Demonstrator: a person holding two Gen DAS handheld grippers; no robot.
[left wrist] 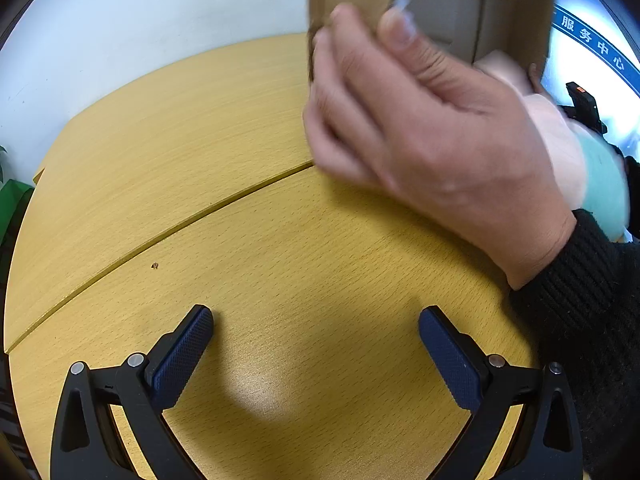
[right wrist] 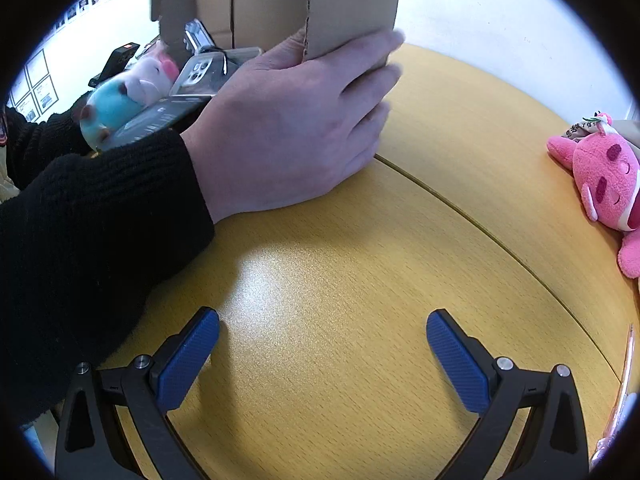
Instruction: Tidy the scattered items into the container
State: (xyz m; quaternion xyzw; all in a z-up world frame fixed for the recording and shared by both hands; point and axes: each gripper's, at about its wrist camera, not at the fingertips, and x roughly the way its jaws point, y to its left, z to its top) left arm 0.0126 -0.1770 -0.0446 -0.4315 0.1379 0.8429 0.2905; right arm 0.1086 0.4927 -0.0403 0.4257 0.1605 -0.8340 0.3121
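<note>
Yellow beech-grain laminate table underneath everything, split by a curved seam, bare in front of both grippers. Tall brown cardboard box next, lifted or tipped at the far edge, clutched by a bare hand in a black knitted sleeve; blurred, so in motion, exact tilt impossible to tell. Spilling from or lying beneath its open mouth, far left in the right wrist view: a blue and pink plush, a dark phone-like slab, a silvery gadget. Well apart, far right at the table edge, a pink plush toy lying on its side, long axis running near to far, with a pink pen nearer along the same edge. Right gripper released, blue pads spread wide, nothing between them; pink plush off to its right and ahead, clearly closer to this one. Left gripper likewise spread and idle, only table ahead. Likely judgement: scattering not finished, tidying not yet begun.
</note>
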